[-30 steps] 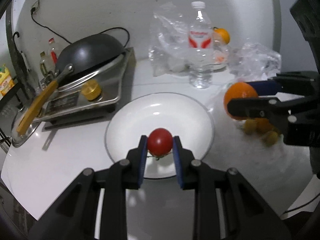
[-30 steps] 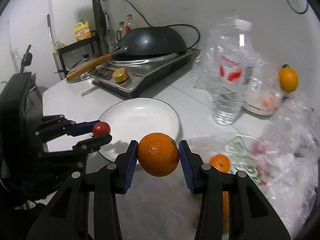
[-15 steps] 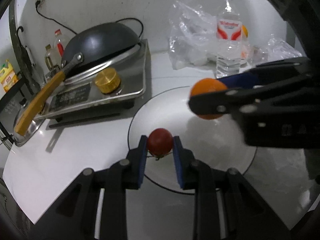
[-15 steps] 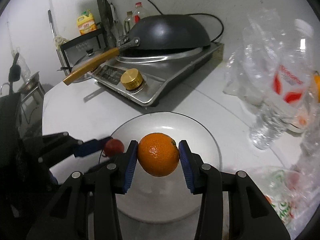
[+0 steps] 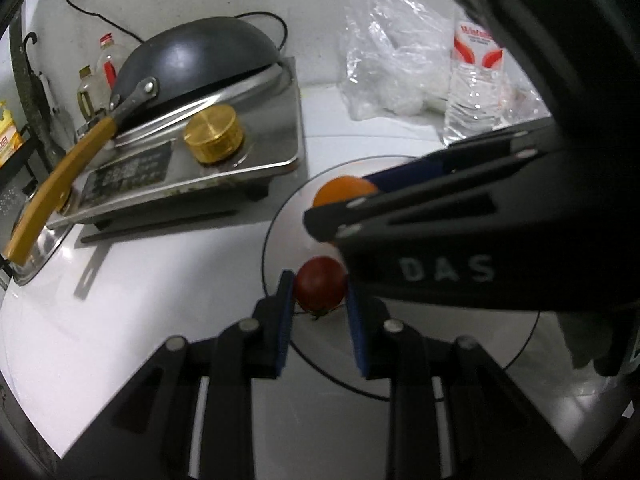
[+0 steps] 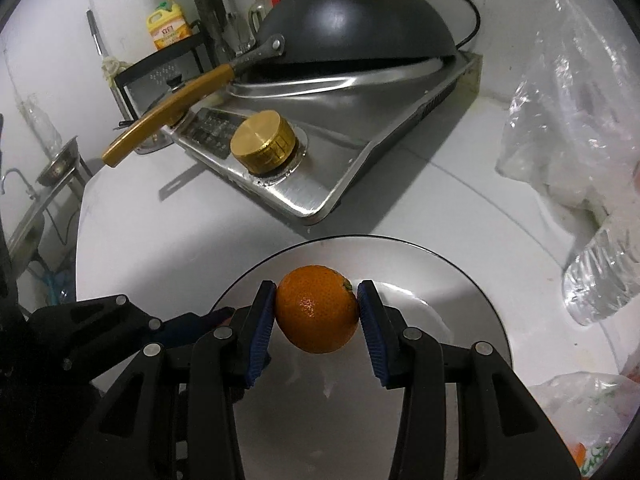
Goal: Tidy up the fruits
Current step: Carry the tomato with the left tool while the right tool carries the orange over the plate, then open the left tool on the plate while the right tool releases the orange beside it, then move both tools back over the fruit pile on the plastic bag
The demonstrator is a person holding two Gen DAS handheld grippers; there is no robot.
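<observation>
My left gripper is shut on a small red tomato and holds it over the near left rim of the white plate. My right gripper is shut on an orange and holds it above the middle of the plate. In the left wrist view the right gripper crosses from the right with the orange between its fingers, close above and beyond the tomato. The left gripper's body shows at the lower left of the right wrist view; the tomato is hidden there.
A steel stove with a brass knob carries an upturned black wok with a yellow handle, behind the plate. A water bottle and clear plastic bags stand at the right. A bag with fruit lies near right.
My right gripper has carried the orange leftward, from beside the plate to over its middle. My left gripper has shifted left toward the plate's near left rim, still holding the tomato.
</observation>
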